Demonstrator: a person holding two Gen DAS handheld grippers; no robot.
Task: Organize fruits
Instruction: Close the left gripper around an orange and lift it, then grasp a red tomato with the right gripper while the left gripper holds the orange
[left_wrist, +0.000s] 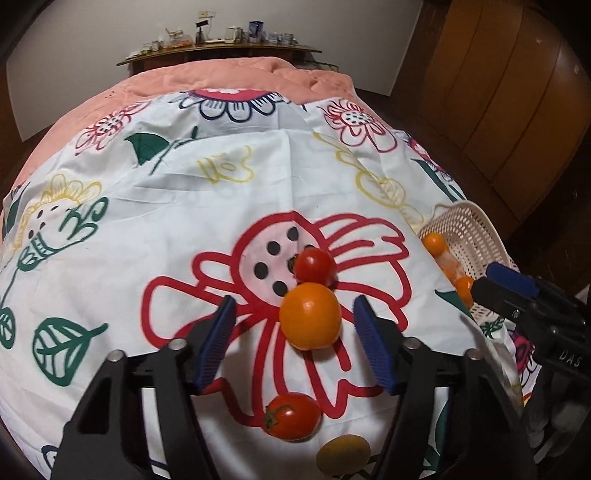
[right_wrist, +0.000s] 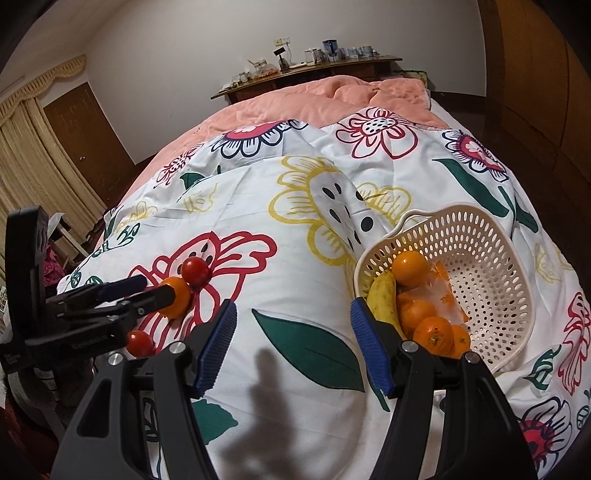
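An orange (left_wrist: 310, 317) lies on the floral sheet between the blue pads of my left gripper (left_wrist: 295, 302), with a gap on each side; the jaws stand open. A red tomato (left_wrist: 314, 266) touches its far side. Another tomato (left_wrist: 291, 415) and a yellowish fruit (left_wrist: 343, 454) lie nearer the camera. The right wrist view shows the left gripper (right_wrist: 155, 290) beside the orange (right_wrist: 177, 295). My right gripper (right_wrist: 293, 306) hangs open over the sheet with nothing between its fingers, left of the cream basket (right_wrist: 480, 258). The basket holds several oranges (right_wrist: 408, 267), a yellow fruit (right_wrist: 384, 299) and a plastic packet (right_wrist: 443, 291).
The floral sheet (right_wrist: 295, 258) covers a bed with a pink blanket (right_wrist: 314, 99) behind it. A wooden shelf (right_wrist: 306, 74) with several small items stands at the head. A brown wardrobe (left_wrist: 498, 92) lines the right side. A door (right_wrist: 85, 129) and curtains are at the left.
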